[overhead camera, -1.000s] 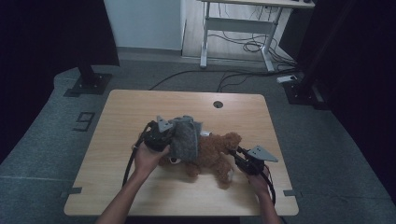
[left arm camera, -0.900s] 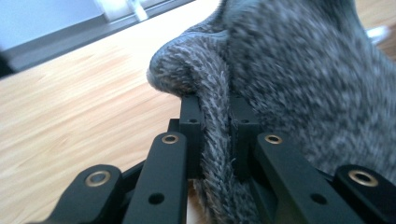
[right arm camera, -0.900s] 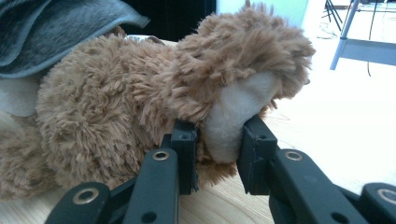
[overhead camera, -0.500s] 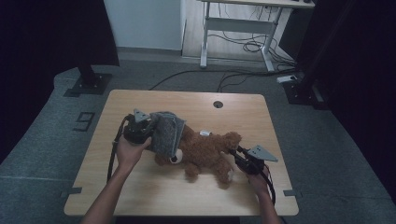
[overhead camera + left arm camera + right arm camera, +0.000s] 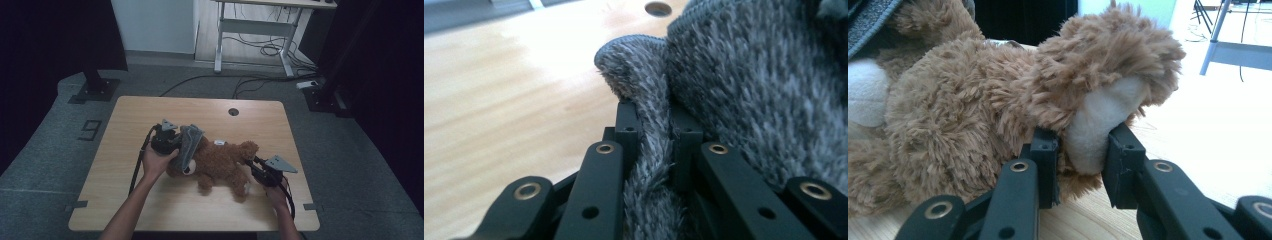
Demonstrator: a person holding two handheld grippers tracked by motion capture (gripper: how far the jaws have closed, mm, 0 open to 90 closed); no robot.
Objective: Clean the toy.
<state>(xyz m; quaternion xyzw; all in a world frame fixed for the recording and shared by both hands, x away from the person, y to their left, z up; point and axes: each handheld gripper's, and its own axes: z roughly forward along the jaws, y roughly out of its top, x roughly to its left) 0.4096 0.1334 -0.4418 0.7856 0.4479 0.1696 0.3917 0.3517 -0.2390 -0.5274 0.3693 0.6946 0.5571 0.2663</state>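
Observation:
A brown teddy bear [image 5: 220,162] lies on its side in the middle of the wooden table [image 5: 150,200]. A grey fleece garment [image 5: 190,142] drapes over its head end. My left gripper [image 5: 175,142] is shut on that garment; in the left gripper view its jaws pinch a fold of the grey fleece [image 5: 749,85], with the gripper [image 5: 655,127] close over the tabletop. At the bear's right end, my right gripper [image 5: 254,167] is shut on a paw. In the right gripper view the gripper [image 5: 1083,140] squeezes the paw's white pad [image 5: 1098,115].
A round cable hole [image 5: 233,111] sits near the table's far edge. Beyond the table stand a white desk frame [image 5: 250,30] with cables on the floor and a black stand base [image 5: 95,87]. The person's forearms enter from the near edge.
The left gripper swung left with the grey garment half a second ago, then came back right and a little lower over the bear's head. The right gripper and the paw stayed put.

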